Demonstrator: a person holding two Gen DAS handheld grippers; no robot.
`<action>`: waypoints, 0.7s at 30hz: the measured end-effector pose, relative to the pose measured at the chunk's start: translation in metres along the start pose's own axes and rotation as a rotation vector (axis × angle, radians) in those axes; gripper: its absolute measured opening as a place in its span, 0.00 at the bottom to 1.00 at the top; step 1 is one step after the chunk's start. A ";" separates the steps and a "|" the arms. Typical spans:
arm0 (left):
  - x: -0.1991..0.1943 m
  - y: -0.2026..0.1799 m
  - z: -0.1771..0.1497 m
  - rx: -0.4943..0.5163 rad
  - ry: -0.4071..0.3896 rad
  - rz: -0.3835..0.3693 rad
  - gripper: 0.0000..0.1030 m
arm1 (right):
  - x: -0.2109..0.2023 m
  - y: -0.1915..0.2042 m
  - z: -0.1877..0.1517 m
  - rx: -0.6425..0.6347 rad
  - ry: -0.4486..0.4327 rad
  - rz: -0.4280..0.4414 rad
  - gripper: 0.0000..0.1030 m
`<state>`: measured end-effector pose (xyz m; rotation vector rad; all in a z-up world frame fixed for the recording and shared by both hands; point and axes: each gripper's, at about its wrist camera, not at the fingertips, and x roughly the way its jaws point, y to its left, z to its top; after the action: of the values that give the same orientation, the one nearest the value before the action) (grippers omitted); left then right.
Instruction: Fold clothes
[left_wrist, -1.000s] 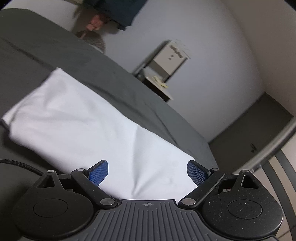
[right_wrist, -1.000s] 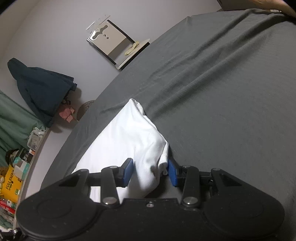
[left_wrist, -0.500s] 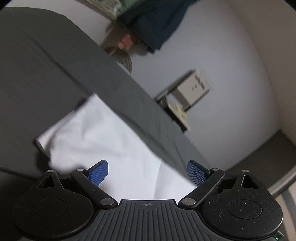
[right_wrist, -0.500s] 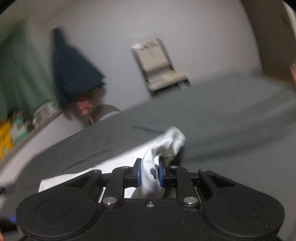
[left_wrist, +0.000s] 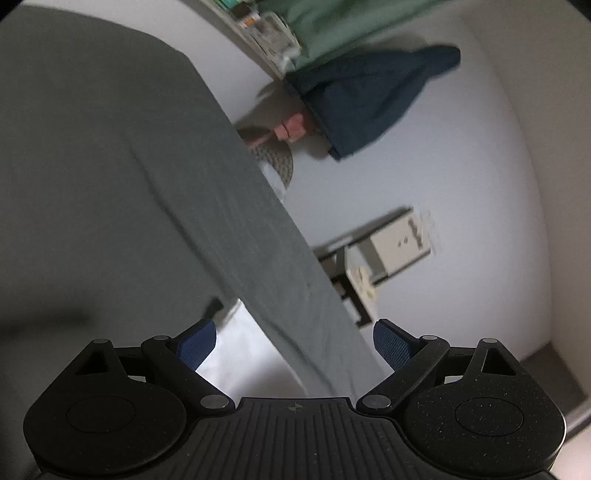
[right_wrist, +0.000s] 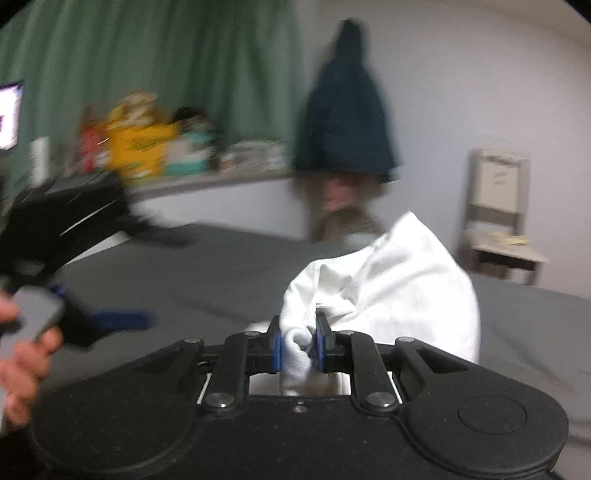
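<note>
right gripper (right_wrist: 298, 346): clamped on bunched white cotton garment (right_wrist: 399, 280), lifted above grey bedsheet (right_wrist: 221, 273)
left gripper (left_wrist: 294, 345): spread wide, holding nothing, garment corner just below

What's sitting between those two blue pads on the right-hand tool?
A bunched fold of the white garment, pinched between the right gripper pads. The right wrist view shows it, with the rest of the cloth billowing above the grey bed.

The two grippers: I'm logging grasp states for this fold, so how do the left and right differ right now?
The right gripper is shut on a bunch of the white garment, lifted above the grey bed; the left gripper is open and holds nothing. Cloth fills the right gripper's gap, while only an edge of the garment shows between the left gripper's blue pads. Both share black bodies and blue pads.
</note>
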<state>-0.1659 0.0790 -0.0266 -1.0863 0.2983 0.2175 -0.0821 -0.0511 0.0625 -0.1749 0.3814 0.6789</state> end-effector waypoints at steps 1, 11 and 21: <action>0.003 0.002 0.003 0.005 0.012 0.000 0.90 | 0.012 0.013 -0.002 -0.026 0.041 0.034 0.16; 0.026 0.019 0.031 -0.001 0.098 -0.008 0.90 | 0.069 0.048 -0.023 -0.090 0.208 0.116 0.16; 0.039 0.025 0.026 -0.045 0.134 -0.013 0.90 | 0.060 0.062 -0.019 -0.113 0.175 0.204 0.43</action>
<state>-0.1337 0.1145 -0.0494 -1.1493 0.4074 0.1406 -0.0845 0.0253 0.0195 -0.3068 0.5338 0.8905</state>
